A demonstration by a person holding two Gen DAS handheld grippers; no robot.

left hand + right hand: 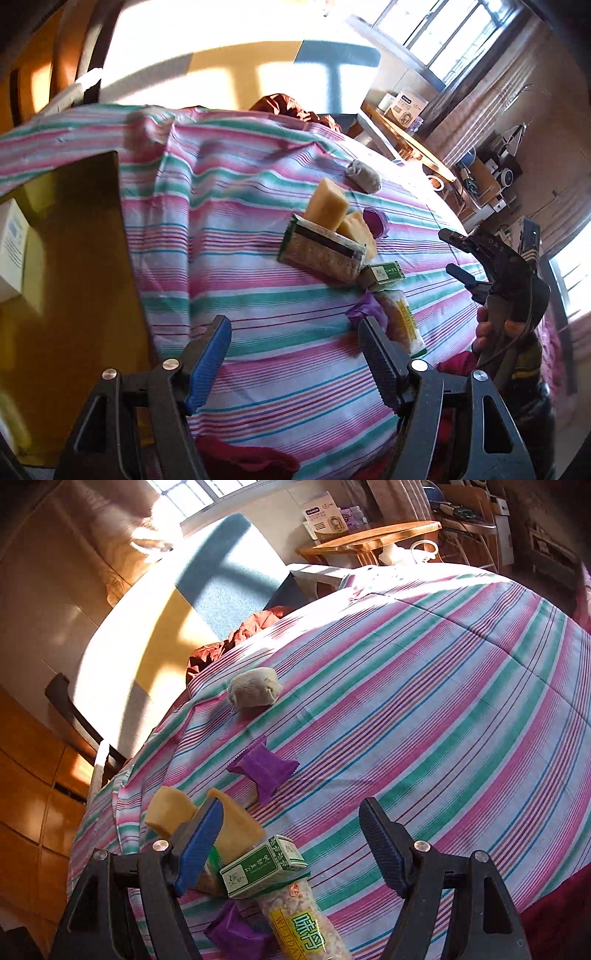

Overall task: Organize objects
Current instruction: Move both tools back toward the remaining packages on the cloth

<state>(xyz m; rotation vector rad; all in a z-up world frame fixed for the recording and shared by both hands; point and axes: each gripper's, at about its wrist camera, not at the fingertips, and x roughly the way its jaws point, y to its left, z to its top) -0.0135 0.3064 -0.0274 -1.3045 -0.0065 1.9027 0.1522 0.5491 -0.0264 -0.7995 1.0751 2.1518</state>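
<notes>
- Sunlit room with a window behind, and below me the striped bedcover (424,701), pink and green, which carries all the things I must put in order.
- On the left side of the bed stands an open cardboard box (74,240); I judge it as a possible place for the things, but I cannot be sure.
- Most things lie together in one heap: the green-edged cracker pack (321,254), two yellow sponge blocks (327,206) leaning behind it, the small green box (264,867), and the clear snack tube (306,923).
- My right gripper (291,845) is wide open and holds nothing. The heap lies just in front of it and a little to its left; the small green box has its long axis running across my fingers, nearly from one to the other.
- My left gripper (295,350) is also wide open and empty, farther from the heap, so the right one is nearer.
- Apart from the heap lie a purple wrapper (264,770) and a rolled grey sock (253,692), both farther ahead.
</notes>
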